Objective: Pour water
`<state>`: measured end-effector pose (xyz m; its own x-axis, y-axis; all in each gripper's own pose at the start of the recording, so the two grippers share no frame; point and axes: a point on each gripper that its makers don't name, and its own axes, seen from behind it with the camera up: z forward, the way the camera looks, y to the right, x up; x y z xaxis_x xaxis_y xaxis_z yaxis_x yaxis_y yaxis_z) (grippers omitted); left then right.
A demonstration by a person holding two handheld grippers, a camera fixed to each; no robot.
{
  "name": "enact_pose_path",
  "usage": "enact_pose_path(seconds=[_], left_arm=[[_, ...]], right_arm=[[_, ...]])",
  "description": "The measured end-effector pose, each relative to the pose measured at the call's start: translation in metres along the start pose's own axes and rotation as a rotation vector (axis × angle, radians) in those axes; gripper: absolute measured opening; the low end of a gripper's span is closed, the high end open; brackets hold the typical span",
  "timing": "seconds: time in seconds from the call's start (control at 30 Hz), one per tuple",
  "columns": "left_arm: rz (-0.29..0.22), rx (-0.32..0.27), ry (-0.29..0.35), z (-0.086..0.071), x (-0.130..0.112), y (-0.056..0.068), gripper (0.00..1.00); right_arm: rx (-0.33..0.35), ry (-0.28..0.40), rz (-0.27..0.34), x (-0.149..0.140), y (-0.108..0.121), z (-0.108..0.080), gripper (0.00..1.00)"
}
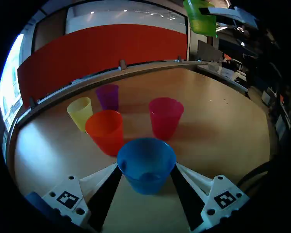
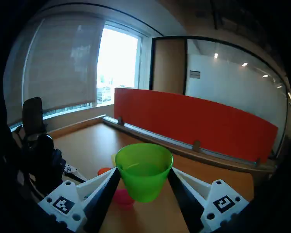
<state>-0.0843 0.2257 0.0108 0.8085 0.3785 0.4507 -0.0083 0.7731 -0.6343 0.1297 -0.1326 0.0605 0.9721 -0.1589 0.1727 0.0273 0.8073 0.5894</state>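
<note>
I am holding the blue cup point(image 1: 145, 155) upright in my left gripper point(image 1: 146, 166). The fingers are closed in only as far as the cup's width, and both are pressing on its sides. It is sitting low over the wooden table point(image 1: 223, 128); I cannot tell whether its base is touching the wood. Something darker is showing at its bottom, but I cannot tell if that is water.

Just beyond it four more cups are standing on the table. The orange cup point(image 1: 105, 131) is nearest, with the yellow cup point(image 1: 80, 112) behind it, the purple cup point(image 1: 108, 97) farthest back, and the pink cup point(image 1: 165, 117) apart on the other side. A red screen point(image 1: 106, 50) is running along the table's far edge.

My right gripper point(image 2: 144, 171) is gripping the green cup point(image 2: 144, 163) the same way, fingers pressing on both sides, cup upright. In the left gripper view it is hanging high above the table. Below it in the right gripper view the pink and orange cups are peeking out.
</note>
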Motion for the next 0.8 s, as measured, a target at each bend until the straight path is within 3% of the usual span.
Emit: enact_pose_path(seconds=[0.53, 0.67, 0.8], left_arm=[[0.003, 0.042, -0.043, -0.008, -0.017, -0.009, 0.85], [-0.008, 0.055, -0.056, -0.012, -0.018, -0.011, 0.94], [-0.016, 0.048, -0.054, -0.018, -0.018, -0.009, 0.94]], right_arm=[[0.028, -0.030, -0.014, -0.017, 0.009, 0.028, 0.87], [0.033, -0.041, -0.013, -0.024, 0.014, 0.038, 0.87], [0.037, -0.052, -0.013, -0.033, 0.020, 0.046, 0.87]])
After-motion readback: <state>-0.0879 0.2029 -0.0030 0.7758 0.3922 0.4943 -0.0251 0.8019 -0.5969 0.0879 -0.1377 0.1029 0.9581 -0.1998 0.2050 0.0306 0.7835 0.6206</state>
